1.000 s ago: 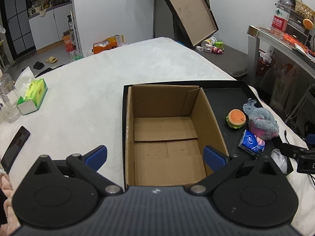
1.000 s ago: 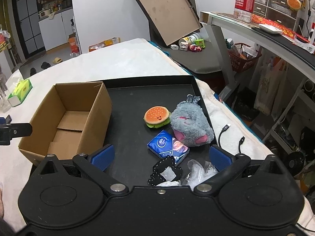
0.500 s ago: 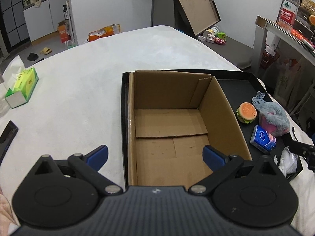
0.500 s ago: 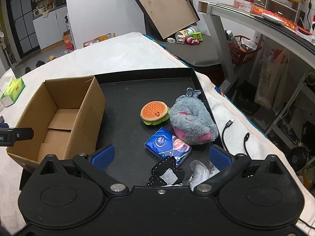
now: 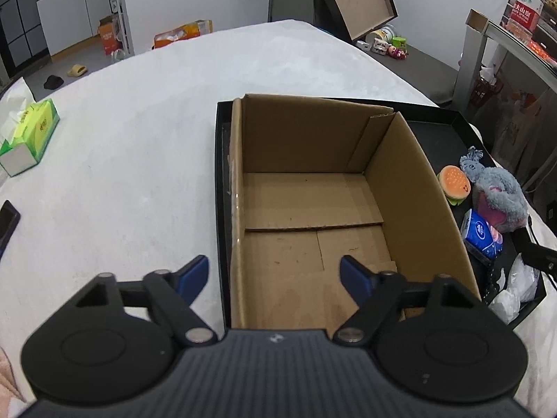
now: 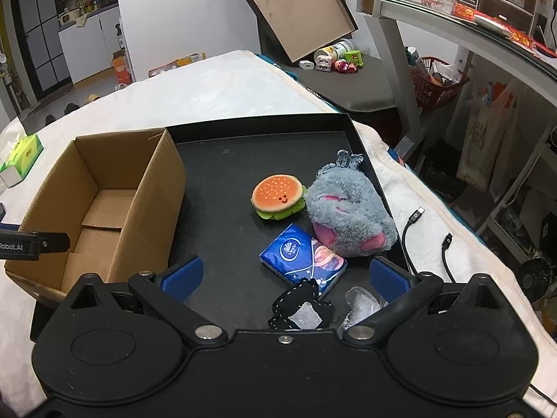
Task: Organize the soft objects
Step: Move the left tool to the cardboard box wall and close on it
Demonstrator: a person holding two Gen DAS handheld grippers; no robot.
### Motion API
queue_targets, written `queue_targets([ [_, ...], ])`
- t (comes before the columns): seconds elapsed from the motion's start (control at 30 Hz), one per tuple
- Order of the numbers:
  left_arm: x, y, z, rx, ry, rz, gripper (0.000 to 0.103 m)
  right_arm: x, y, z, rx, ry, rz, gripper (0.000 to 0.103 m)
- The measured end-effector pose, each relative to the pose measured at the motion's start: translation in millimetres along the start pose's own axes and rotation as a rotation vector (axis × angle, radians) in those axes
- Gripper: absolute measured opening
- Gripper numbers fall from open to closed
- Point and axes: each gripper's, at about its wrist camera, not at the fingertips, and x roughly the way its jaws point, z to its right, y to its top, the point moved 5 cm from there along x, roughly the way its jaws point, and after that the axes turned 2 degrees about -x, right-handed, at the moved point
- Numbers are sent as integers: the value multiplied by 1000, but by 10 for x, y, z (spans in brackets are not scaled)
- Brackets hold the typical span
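Observation:
An open, empty cardboard box [image 5: 313, 216] stands at the left end of a black tray [image 6: 222, 174]; it also shows in the right wrist view [image 6: 104, 202]. On the tray to its right lie a burger plush [image 6: 278, 196], a grey plush [image 6: 350, 216], a blue tissue pack [image 6: 303, 256], a black lace piece [image 6: 301, 308] and a clear plastic bag [image 6: 362, 304]. My left gripper [image 5: 275, 275] is open and empty above the box's near edge. My right gripper [image 6: 283, 277] is open and empty above the tissue pack and lace piece.
The tray lies on a white cloth-covered table [image 5: 139, 122]. A green tissue box [image 5: 29, 137] and a phone [image 5: 7, 219] lie at the left. Two cables [image 6: 428, 237] lie right of the tray. A shelf [image 6: 452, 17] stands at the right.
My left gripper has moved forward and closer over the box. My right gripper has moved forward and lower toward the soft objects. Both stay open.

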Motion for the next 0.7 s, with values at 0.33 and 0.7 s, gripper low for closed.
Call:
queue_targets([
  [0.33,69,2,-15,3,18,-25,51,36,4,9,22,5,-2,103],
  [0.7,207,14,-152,-19,56,-68,20,62,8,11,17,-7,3,103],
])
